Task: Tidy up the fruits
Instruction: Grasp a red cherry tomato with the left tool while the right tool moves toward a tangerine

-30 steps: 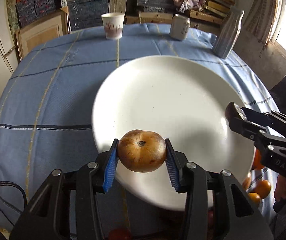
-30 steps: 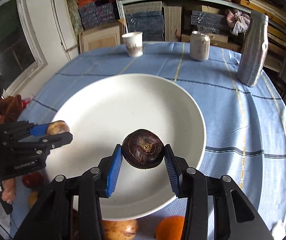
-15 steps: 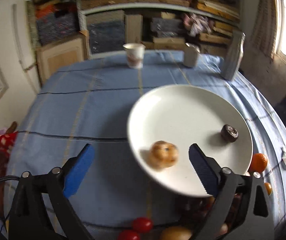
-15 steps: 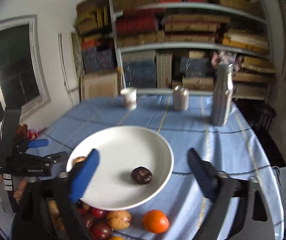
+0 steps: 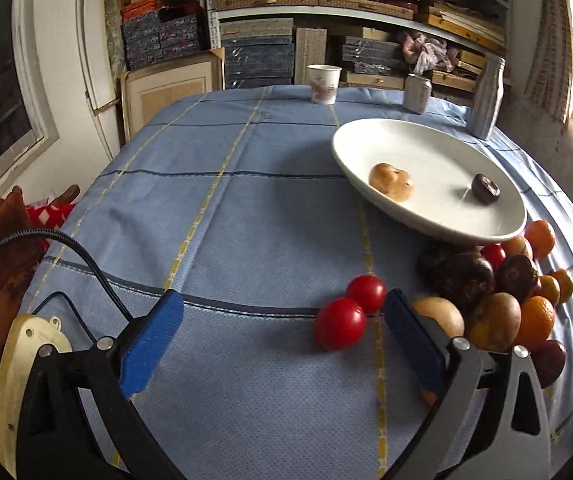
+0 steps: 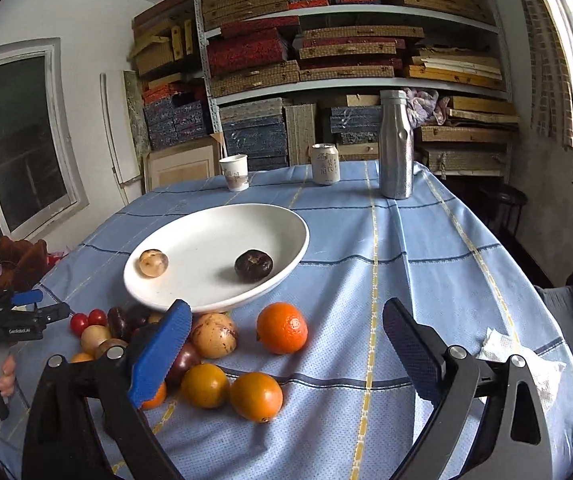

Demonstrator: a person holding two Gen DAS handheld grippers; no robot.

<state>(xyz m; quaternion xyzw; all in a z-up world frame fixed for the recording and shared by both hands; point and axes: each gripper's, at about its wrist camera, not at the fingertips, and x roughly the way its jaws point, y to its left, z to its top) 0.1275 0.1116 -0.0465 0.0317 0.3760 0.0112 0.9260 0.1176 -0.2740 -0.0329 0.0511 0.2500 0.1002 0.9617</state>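
Observation:
A white plate (image 5: 498, 228) (image 6: 286, 216) on the blue tablecloth holds a tan fruit (image 5: 390, 182) (image 6: 153, 263) and a dark purple fruit (image 5: 485, 188) (image 6: 253, 265). A pile of oranges, tan, dark and red fruits lies at the plate's near edge; two red fruits (image 5: 350, 312) and an orange (image 6: 281, 327) stand out. My left gripper (image 5: 282, 344) is open and empty above the cloth, left of the pile. My right gripper (image 6: 286, 356) is open and empty, above the oranges; the left gripper also shows in the right wrist view (image 6: 42, 304).
A paper cup (image 5: 323, 83) (image 6: 235, 172), a can (image 5: 417, 93) (image 6: 325, 163) and a silver bottle (image 5: 485, 98) (image 6: 396, 144) stand at the table's far edge. A crumpled tissue (image 6: 522, 364) lies right. Shelves with stacked boards fill the back wall.
Both grippers let go of their fruits onto the plate, opened wide and pulled back and up from the plate toward the near edge of the table.

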